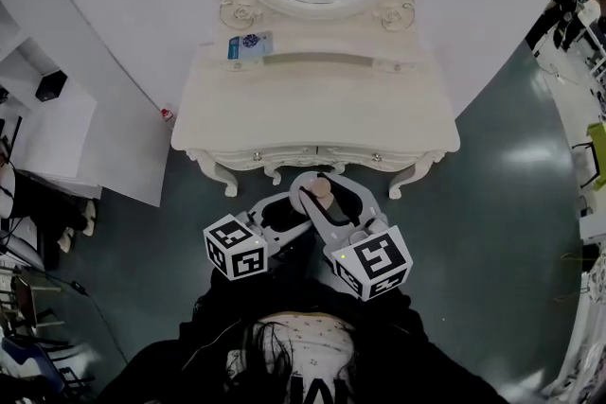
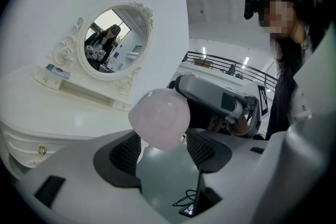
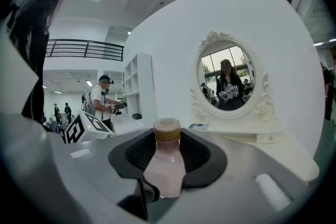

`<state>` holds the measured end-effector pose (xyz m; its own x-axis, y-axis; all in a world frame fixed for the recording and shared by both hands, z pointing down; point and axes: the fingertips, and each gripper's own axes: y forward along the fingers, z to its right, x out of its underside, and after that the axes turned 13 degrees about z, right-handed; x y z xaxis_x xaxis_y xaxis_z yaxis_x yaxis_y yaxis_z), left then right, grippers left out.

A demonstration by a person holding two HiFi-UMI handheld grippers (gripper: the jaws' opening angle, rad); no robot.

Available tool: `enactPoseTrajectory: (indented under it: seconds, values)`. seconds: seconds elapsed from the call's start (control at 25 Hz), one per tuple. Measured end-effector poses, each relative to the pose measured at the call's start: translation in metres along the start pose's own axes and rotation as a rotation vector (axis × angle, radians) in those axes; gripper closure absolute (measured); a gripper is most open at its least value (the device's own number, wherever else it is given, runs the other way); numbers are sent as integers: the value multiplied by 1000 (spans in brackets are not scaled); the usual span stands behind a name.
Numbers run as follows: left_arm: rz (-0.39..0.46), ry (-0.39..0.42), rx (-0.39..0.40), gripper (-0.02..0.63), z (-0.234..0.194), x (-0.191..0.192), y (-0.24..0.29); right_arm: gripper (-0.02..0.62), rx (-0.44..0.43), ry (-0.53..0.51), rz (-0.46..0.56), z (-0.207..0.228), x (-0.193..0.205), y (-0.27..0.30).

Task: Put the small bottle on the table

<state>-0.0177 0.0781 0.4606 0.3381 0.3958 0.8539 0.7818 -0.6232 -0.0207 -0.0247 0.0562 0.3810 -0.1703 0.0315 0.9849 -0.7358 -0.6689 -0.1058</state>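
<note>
Closest below, the right gripper (image 1: 324, 196) is clamped on the small bottle (image 3: 167, 170) so that it is held upright, short of the table (image 1: 312, 118), while the left gripper (image 2: 164, 147) is spread about its body, seemingly as support, contact unconfirmed.

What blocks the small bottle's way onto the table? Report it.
Nothing visible does. The small bottle is held in the right gripper just short of the front edge of the table, and its near top is bare; only a blue packet lies at its back left.
</note>
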Motion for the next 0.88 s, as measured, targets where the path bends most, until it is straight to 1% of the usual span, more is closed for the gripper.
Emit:
enactPoseTrajectory:
  seconds: [0.2, 0.44, 0.64, 0.88]
  values:
    - [-30, -9, 26, 345, -40, -21, 26, 446, 37, 5, -12, 35, 2, 40]
    - [-43, -18, 60, 345, -85, -58, 53, 446, 76, 8, -9, 71, -5, 93]
    - [-63, -18, 83, 345, -125, -81, 63, 446, 103, 9, -21, 90, -3, 136]
    - [-55, -28, 121, 345, -162, -107, 75, 446, 130, -21, -29, 107, -3, 180]
